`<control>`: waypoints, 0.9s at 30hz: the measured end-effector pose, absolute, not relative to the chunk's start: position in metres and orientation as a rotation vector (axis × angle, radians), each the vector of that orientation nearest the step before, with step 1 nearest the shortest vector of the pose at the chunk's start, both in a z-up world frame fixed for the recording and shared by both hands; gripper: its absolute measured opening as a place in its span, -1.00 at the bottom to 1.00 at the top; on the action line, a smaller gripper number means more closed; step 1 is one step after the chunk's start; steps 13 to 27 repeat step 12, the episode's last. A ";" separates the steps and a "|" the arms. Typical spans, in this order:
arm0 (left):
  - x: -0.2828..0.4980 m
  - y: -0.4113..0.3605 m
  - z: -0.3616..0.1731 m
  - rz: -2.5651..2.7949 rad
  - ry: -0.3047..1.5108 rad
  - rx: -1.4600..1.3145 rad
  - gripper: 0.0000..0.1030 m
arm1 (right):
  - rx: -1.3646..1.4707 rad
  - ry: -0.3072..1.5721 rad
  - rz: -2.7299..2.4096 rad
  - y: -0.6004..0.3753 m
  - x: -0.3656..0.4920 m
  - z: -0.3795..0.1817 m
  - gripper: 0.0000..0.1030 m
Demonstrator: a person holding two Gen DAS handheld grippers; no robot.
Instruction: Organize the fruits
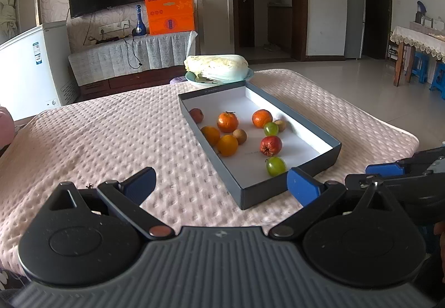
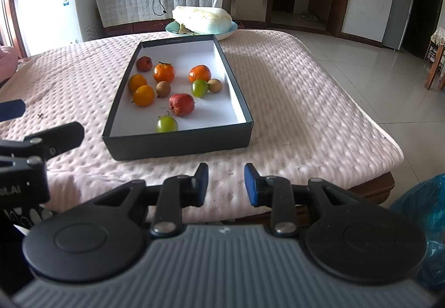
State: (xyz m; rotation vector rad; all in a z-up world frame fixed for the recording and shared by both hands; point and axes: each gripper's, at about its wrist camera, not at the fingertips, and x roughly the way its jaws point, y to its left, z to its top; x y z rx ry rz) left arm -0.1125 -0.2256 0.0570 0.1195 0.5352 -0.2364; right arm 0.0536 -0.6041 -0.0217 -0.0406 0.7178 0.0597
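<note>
I note a tabletop (image 2: 306, 102) covered by a pale pink dimpled quilted cloth. On it lies a shallow rectangular dark grey cardboard box with a white inside (image 2: 236, 102), all the fruit sitting within its walls. Beyond the box's far end, a pale head of napa cabbage (image 2: 203, 17) rests on a light blue plate (image 2: 233, 27); whether plate and box touch I cannot tell from here.

My left hand-held gripper (image 1: 222, 183) hangs over the cloth just beside the box's near corner, its jaws spread wide with nothing between them. My right hand-held gripper (image 2: 225, 184) sits above the near edge of the tabletop, short of the box, its jaws parted by a narrower gap, also empty.

Inside the box: a red pomegranate-like fruit (image 2: 182, 104) near the middle; two stemmed tangerines (image 2: 164, 72) further in; two smooth oranges (image 2: 143, 95) touching at the left wall; two green round fruits, one (image 2: 167, 124) nearest the front wall; a small dark red fruit (image 2: 144, 63) farthest back; two small brown fruits (image 2: 163, 88).
</note>
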 end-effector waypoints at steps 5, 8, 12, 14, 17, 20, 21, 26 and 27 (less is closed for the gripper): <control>-0.112 -0.225 0.057 -0.241 0.540 0.117 0.98 | -0.041 0.718 0.060 -0.604 0.054 -0.022 -0.39; -0.114 -0.226 0.056 -0.247 0.529 0.121 0.96 | -0.042 0.718 0.060 -0.604 0.053 -0.022 -0.39; -0.114 -0.224 0.057 -0.254 0.521 0.106 0.96 | -0.041 0.718 0.059 -0.604 0.053 -0.022 -0.39; -0.114 -0.224 0.057 -0.254 0.521 0.106 0.96 | -0.041 0.718 0.059 -0.604 0.053 -0.022 -0.39; -0.114 -0.224 0.057 -0.254 0.521 0.106 0.96 | -0.041 0.718 0.059 -0.604 0.053 -0.022 -0.39; -0.114 -0.224 0.057 -0.254 0.521 0.106 0.96 | -0.041 0.718 0.059 -0.604 0.053 -0.022 -0.39; -0.114 -0.224 0.057 -0.254 0.521 0.106 0.96 | -0.041 0.718 0.059 -0.604 0.053 -0.022 -0.39; -0.114 -0.224 0.057 -0.254 0.521 0.106 0.96 | -0.041 0.718 0.059 -0.604 0.053 -0.022 -0.39; -0.114 -0.224 0.057 -0.254 0.521 0.106 0.96 | -0.041 0.718 0.059 -0.604 0.053 -0.022 -0.39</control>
